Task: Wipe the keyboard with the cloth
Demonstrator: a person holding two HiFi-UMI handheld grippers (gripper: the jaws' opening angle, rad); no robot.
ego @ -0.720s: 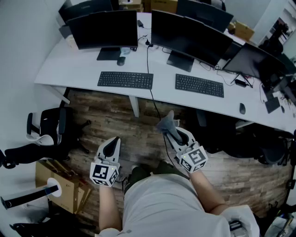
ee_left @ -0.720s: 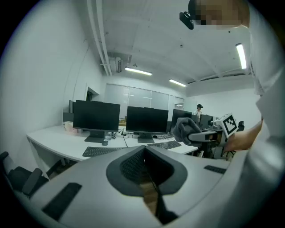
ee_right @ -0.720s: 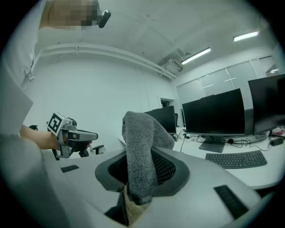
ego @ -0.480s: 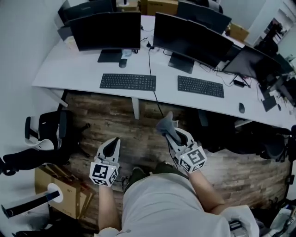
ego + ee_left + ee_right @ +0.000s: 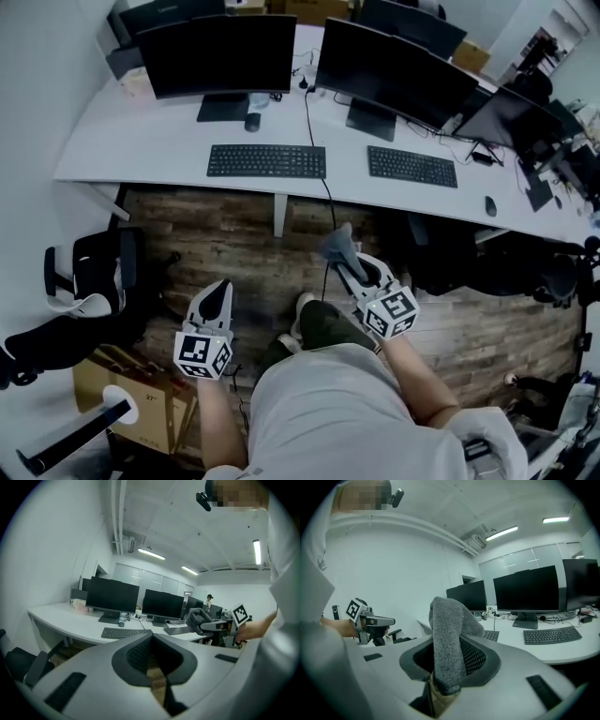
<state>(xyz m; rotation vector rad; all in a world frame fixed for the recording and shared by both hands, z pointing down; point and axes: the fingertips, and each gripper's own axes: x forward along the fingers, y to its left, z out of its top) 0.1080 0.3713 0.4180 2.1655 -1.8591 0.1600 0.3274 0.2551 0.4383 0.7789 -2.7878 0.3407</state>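
1. Cool, even light from ceiling strip lamps (image 5: 151, 554); soft shadow under the desk (image 5: 169, 141).
2. Gripper views bulge, with black corners.
3. Sharp pile on the cloth (image 5: 449, 634); head view slightly soft.

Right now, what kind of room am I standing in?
Most likely a shared office: a long white desk carries several dark monitors and two black keyboards, and a black office chair stands on the floor near its left end.
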